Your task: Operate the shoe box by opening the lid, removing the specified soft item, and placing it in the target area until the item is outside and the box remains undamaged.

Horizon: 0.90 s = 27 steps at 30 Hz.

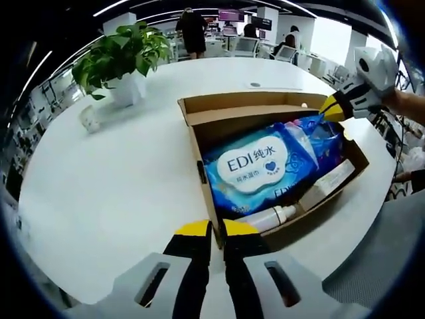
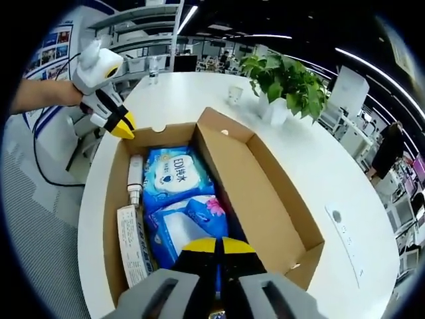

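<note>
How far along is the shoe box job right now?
Done: the box is open, its lid folded back. In hand: the left gripper is closed on a box wall, the right gripper closed on the blue packs. Left: the wet wipes pack lies inside, not yet lifted out or placed.

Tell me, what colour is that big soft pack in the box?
The wipes pack is blue with a white label; clearest in the left gripper view.

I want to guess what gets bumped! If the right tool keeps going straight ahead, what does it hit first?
Most likely the blue wipes pack lying in the shoe box, just past the tips of the right tool. Depth is hard to judge, so it may already be touching.
</note>
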Tool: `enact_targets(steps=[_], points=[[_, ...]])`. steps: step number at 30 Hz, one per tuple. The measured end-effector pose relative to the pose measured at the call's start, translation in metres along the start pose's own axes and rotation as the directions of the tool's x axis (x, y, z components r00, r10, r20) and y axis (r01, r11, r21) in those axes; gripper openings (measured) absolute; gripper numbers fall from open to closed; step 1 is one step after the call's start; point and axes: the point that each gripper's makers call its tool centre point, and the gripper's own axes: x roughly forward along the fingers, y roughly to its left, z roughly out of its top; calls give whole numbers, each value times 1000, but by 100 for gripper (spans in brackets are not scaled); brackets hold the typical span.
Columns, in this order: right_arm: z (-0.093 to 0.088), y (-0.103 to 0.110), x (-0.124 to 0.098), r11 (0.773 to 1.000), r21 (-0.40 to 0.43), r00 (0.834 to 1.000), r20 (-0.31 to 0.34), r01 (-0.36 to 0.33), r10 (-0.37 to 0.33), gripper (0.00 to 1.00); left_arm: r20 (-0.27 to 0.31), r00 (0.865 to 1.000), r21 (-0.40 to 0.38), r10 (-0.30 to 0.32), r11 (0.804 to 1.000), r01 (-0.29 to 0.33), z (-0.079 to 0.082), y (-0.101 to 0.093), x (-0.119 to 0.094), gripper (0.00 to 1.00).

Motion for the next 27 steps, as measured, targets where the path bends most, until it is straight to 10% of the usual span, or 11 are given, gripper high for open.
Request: enact_targets(steps=[27], points=[[21, -2, -14, 1000, 9, 999, 52, -9, 8, 0, -9, 1000, 2, 4, 1000, -4, 1, -2, -1, 4]])
